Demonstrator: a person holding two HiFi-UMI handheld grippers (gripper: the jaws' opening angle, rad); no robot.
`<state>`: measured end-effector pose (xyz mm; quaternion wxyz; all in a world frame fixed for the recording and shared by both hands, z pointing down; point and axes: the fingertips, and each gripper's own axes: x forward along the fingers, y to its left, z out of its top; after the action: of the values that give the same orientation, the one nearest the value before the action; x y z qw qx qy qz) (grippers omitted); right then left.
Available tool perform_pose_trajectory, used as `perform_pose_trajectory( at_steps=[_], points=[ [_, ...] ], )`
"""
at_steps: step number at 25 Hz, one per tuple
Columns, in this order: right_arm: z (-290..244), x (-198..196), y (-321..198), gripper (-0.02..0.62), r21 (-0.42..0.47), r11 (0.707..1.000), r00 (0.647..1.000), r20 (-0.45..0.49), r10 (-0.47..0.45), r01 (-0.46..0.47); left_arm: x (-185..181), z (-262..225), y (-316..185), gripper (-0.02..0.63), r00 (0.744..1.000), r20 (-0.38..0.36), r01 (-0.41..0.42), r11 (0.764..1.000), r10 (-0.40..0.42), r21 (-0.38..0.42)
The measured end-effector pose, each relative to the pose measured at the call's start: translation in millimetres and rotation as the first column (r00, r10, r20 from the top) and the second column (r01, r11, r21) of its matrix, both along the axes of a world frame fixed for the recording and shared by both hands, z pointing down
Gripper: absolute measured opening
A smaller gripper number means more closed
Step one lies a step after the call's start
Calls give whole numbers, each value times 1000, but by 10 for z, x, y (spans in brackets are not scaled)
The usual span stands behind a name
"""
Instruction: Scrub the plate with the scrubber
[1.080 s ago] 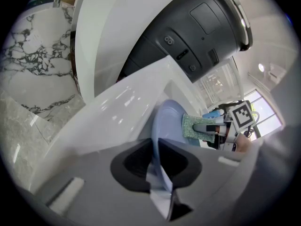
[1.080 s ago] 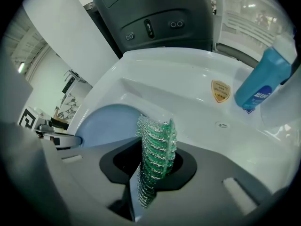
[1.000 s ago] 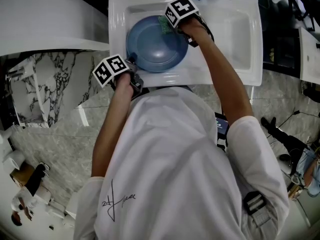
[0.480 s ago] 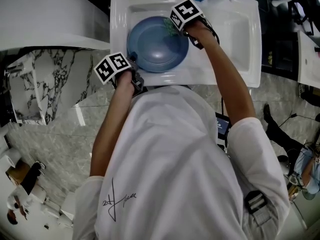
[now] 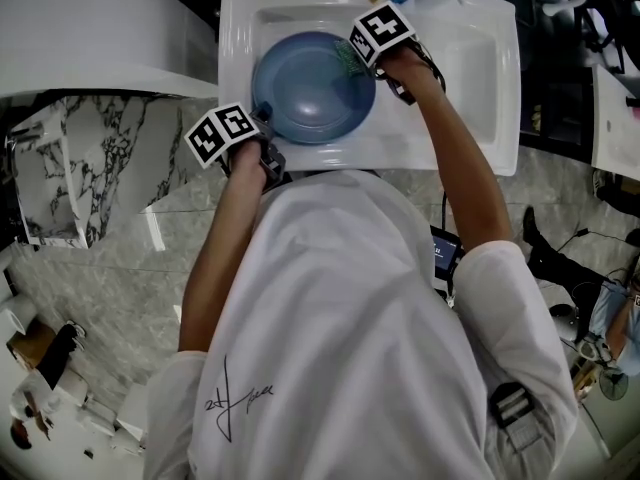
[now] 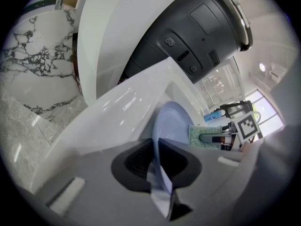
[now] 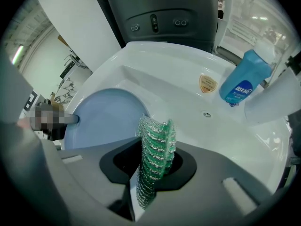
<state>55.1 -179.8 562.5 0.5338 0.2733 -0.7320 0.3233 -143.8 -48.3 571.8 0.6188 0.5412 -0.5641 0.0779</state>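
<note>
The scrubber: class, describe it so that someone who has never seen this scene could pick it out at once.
Find the white sink with a blue plate in its basin. At the plate's rim the right gripper is shut on the scrubber, a thin pad. It alone is green, glittery mesh; the plate and the bottle nearby are smooth blue.

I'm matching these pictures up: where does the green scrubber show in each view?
Head view: scrubber upper middle, at the right edge of the blue plate.
Left gripper view: scrubber right of centre, past the blue plate.
Right gripper view: scrubber bottom centre, clamped between the jaws.
Shared landmark: the blue plate.
</note>
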Motion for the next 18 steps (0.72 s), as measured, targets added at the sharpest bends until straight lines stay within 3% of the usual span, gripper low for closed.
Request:
perform_pose_trajectory(
  at_steps=[11, 18],
  points=[
    [-32, 81, 103, 67, -28, 1000, 1000, 3, 5, -5, -3, 4, -5, 84, 1000, -4, 4, 1000, -4, -4],
    [-33, 121, 246, 67, -91, 996, 999, 29, 28, -26, -29, 4, 3, 84, 1000, -6, 5, 1000, -5, -1]
  ],
)
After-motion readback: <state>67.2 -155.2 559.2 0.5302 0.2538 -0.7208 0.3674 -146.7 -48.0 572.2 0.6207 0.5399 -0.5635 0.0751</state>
